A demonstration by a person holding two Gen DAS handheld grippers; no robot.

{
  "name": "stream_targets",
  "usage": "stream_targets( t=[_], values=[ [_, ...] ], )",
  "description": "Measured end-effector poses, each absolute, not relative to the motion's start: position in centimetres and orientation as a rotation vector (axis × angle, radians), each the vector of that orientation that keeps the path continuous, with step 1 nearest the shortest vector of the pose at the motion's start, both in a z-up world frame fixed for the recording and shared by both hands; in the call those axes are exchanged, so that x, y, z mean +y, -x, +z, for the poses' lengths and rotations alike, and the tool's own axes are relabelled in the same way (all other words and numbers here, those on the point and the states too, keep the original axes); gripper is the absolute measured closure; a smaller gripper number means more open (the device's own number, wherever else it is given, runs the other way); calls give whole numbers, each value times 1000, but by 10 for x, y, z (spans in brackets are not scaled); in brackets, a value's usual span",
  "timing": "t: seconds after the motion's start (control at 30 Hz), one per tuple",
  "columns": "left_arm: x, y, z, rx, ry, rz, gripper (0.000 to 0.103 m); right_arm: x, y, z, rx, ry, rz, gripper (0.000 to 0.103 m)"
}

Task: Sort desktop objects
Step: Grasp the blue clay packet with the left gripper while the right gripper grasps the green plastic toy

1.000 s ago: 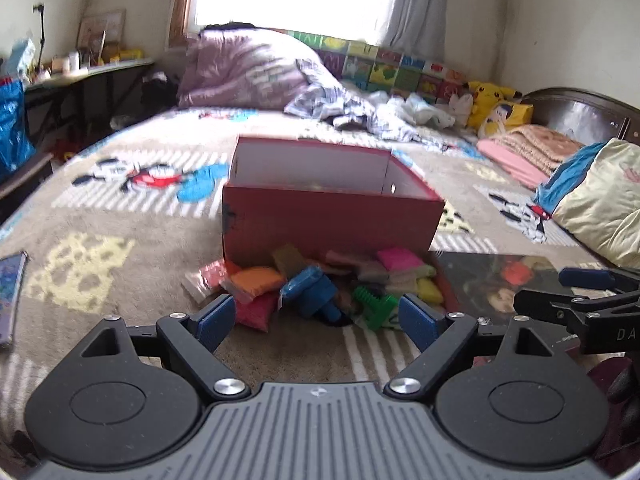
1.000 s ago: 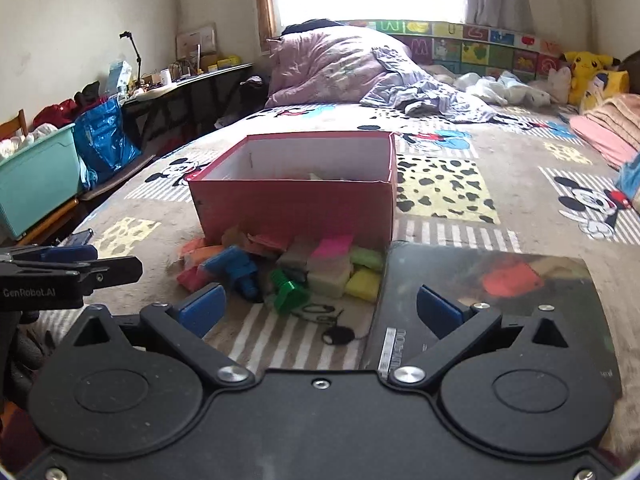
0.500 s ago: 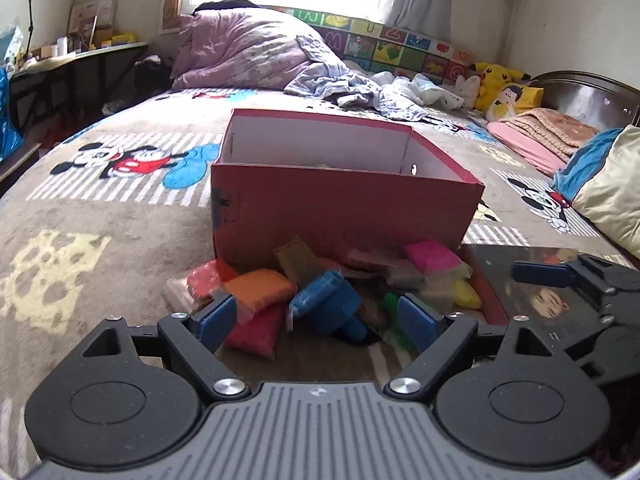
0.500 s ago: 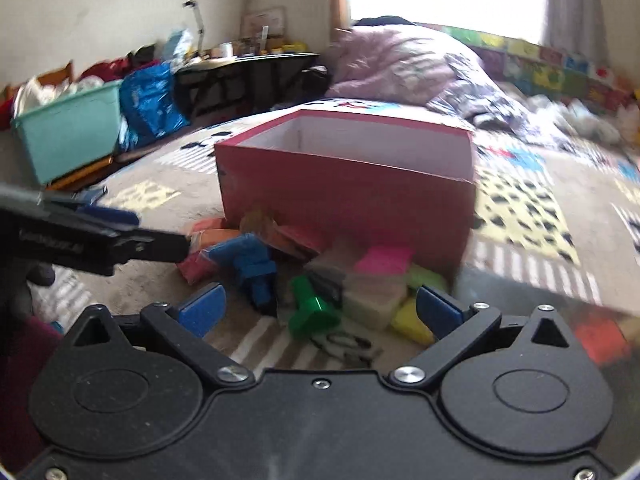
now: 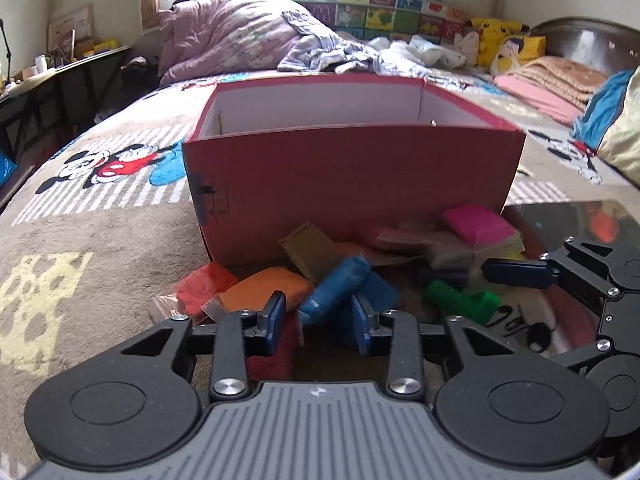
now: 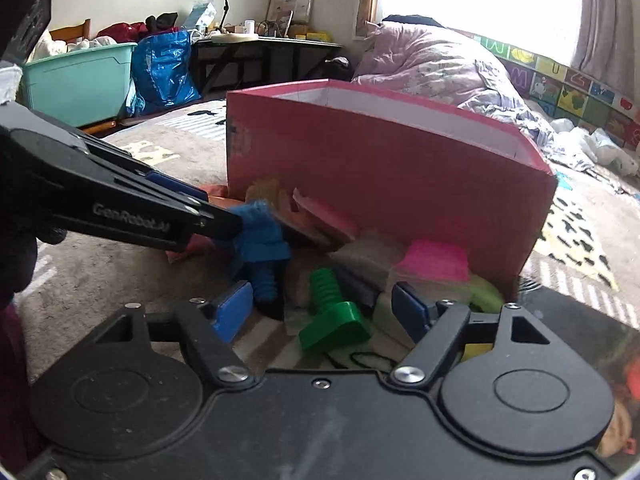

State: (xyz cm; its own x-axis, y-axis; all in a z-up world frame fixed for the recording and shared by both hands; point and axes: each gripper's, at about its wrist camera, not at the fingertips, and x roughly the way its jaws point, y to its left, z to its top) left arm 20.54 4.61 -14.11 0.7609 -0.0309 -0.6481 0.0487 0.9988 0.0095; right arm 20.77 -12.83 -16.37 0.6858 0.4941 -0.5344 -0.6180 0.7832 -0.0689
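Now the left gripper [image 5: 318, 322] has its blue fingers narrowed around the blue packet [image 5: 336, 290], which lies on the bed cover [image 5: 80, 272] in front of the red box [image 5: 352, 172]. Only the right wrist view shows this from the side: there the fingertips [image 6: 218, 222] seem to touch the packet, but I cannot tell if they press it firmly. The right gripper [image 6: 322, 312] is open, with the green plastic bolt [image 6: 334, 314] lying between its fingers, untouched. The left view alone shows the orange packet [image 5: 266, 286] and the red packet [image 5: 206, 282] near the box's left corner. A pink packet [image 6: 434, 262] lies against the box wall.
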Motion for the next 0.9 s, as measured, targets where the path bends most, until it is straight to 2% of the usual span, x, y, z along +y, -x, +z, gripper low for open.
stream_targets(
  t=[0.07,0.2,0.27,0.43,0.57,0.63,0.7,0.73,0.9],
  values=[
    [46,-205,-141,701,-28,-49,73,-129,-210,-165,531,244,636,46],
    [44,-195,-136,682,-33,-51,85,-133,-208,-163,546,227,645,63],
    [42,-187,-132,675,-26,-51,87,-135,-207,-162,553,219,649,71],
    [43,-159,-123,680,37,-41,87,-140,-205,-159,572,197,661,81],
    [49,-149,-131,740,94,-40,87,-142,-197,-163,613,216,668,81],
    [47,-154,-137,768,77,-44,87,-142,-195,-166,609,228,650,80],
    [42,-157,-139,774,47,-35,86,-141,-194,-166,601,244,634,54],
    [39,-160,-140,778,25,-35,86,-141,-193,-167,599,249,626,31],
    [33,-164,-147,783,-8,-24,86,-143,-190,-170,607,272,614,30]
  ],
)
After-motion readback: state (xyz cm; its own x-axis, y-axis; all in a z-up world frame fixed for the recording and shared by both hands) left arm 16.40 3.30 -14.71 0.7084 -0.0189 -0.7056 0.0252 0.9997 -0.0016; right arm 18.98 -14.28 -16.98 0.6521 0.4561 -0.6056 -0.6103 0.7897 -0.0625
